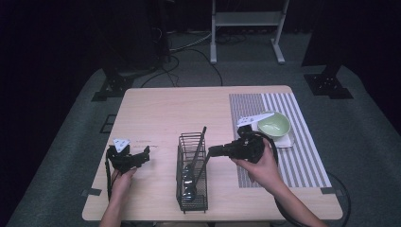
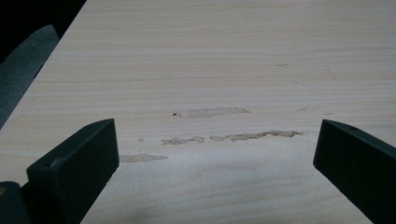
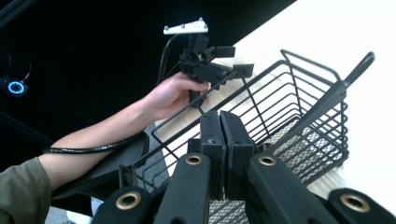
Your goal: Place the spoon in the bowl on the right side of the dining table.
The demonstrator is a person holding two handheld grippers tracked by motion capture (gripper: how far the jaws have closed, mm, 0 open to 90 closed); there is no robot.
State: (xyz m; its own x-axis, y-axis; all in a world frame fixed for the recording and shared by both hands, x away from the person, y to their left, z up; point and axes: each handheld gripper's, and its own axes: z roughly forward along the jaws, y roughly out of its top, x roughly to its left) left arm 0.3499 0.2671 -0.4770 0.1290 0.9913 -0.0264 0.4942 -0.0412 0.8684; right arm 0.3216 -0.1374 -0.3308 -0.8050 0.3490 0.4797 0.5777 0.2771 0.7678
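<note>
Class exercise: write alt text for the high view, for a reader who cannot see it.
A person holds a gripper in each hand over a wooden table: the right gripper reaches toward a black wire basket of utensils, the left gripper beside it. A green bowl sits behind.

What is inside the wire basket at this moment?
In the basket, a dark utensil leans with its long handle sticking out over the rim. The part at the mesh bottom looks like a shiny spoon bowl, but the wires and the right gripper partly cover it.

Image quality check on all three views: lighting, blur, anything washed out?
High view: table evenly lit, surroundings nearly black, slightly soft. Left gripper view: wood grain sharp, the jaws soft at close range. Right gripper view: table corner blown out to white, background black, wire basket reasonably sharp.
</note>
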